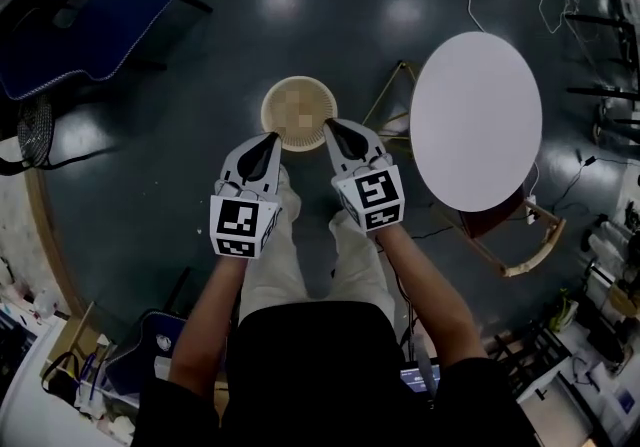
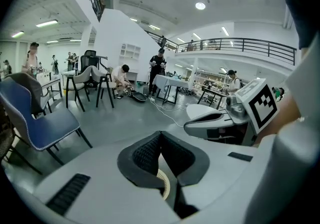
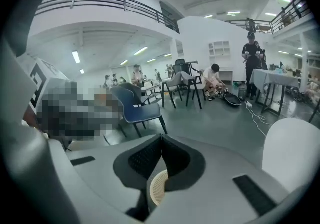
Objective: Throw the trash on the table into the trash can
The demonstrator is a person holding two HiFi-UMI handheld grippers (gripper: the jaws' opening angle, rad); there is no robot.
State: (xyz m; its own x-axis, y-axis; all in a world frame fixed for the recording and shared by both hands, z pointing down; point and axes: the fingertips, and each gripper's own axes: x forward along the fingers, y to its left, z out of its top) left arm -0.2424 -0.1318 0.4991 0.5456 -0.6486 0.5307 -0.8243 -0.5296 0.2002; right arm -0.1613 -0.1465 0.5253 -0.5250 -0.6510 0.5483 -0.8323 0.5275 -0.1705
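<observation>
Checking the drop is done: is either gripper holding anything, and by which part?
Nothing is held. The left gripper and the right gripper both have their jaws shut together, empty, above the trash can.

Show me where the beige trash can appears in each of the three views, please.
Head view: the trash can sits at the upper centre of the picture.
Left gripper view: only a sliver of it shows at the low centre, in the gap under the closed jaws.
Right gripper view: it is at the low centre, again under the closed jaws.
Shared landmark: the blue chair.
</observation>
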